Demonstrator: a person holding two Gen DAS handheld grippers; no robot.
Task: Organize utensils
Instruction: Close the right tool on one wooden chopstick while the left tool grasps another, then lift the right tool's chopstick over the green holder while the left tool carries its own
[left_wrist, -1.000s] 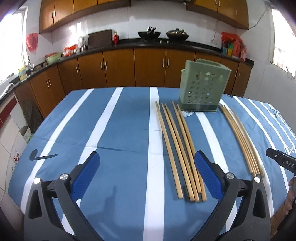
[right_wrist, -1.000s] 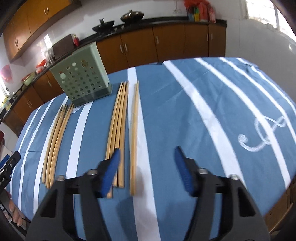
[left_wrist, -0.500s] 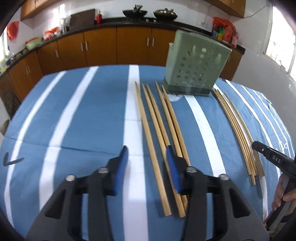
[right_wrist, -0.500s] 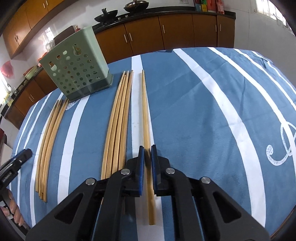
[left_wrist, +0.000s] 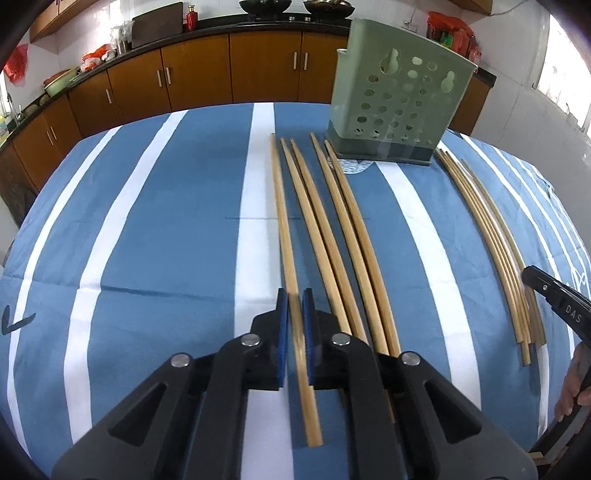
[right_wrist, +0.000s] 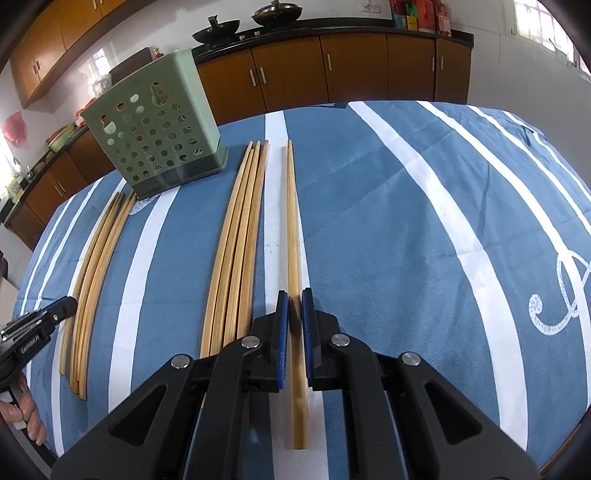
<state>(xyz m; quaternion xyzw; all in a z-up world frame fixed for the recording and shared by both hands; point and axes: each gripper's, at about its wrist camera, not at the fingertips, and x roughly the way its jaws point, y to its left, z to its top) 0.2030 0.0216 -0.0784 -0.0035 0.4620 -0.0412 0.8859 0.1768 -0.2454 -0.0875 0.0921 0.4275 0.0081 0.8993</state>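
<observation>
Tablecloth (left_wrist: 166, 229): mid-blue, broad and narrow white stripes running lengthwise; white swirl motif (right_wrist: 554, 302) near right edge. Chopsticks (left_wrist: 332, 229): pale tan bamboo, second bundle (left_wrist: 491, 236) same tone. Utensil holder (left_wrist: 399, 107): sage green, round-hole pattern, darker grey-green base. Left gripper (left_wrist: 294, 332) and right gripper (right_wrist: 294, 332): black bodies, blue pads, silver rivets. Cabinets (left_wrist: 266, 66): orange-brown wood, silver handles, black countertop. Wall white. Red plastic bag (left_wrist: 16, 62) at far left.

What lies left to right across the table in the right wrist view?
Left gripper → left chopstick bundle → holder → middle chopsticks → single chopstick in the right gripper.
</observation>
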